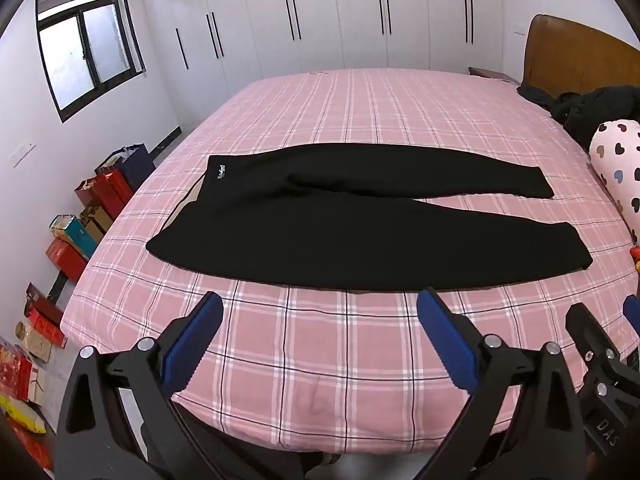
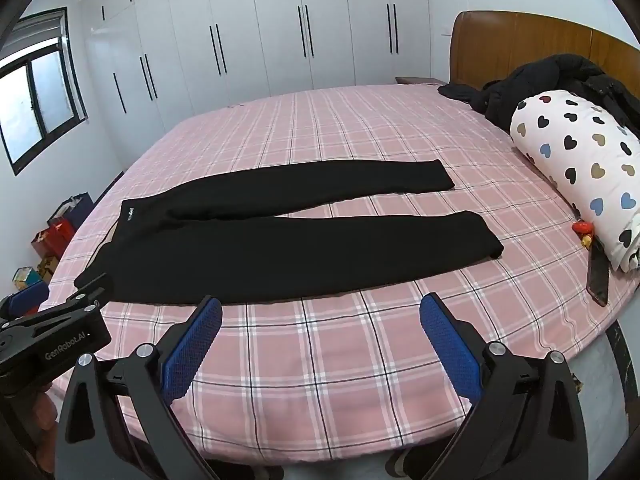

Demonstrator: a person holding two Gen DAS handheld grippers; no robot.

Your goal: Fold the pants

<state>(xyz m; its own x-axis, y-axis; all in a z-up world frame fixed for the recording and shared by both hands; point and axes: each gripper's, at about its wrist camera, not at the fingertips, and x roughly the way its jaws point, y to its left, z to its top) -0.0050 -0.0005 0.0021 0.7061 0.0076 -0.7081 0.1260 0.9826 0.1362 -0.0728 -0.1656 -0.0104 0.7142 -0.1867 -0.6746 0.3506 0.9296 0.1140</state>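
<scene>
The black pants (image 1: 320, 224) lie flat and unfolded across the middle of the bed (image 1: 360, 120), waistband to the left and both legs running out to the right. The legs are parted in a narrow V: the far leg (image 2: 320, 184) ends short of the near leg (image 2: 360, 240), and a strip of pink plaid sheet shows between them. A small white logo (image 1: 221, 171) sits at the far corner of the waistband.

Just near of the pants, over bare sheet, the left hand-held gripper (image 1: 320, 312) hovers with its blue-padded fingers (image 1: 196, 340) spread wide and nothing between them. The right hand-held gripper (image 2: 320, 314) is beside it to the right, its blue pads likewise held well apart and empty, close to the near leg's edge but not touching it.

At the right side of the bed lies a rolled white quilt with heart print (image 2: 580, 172), with a dark jacket (image 2: 540, 80) heaped behind it against the wooden headboard (image 2: 520, 40). A small red object (image 2: 582, 227) sits just beside the quilt's near end. White wardrobe doors (image 2: 260, 40) line the far wall, a window (image 1: 88, 40) is on the left wall, and boxes and bags (image 1: 80, 216) stand on the floor along the bed's left side.
</scene>
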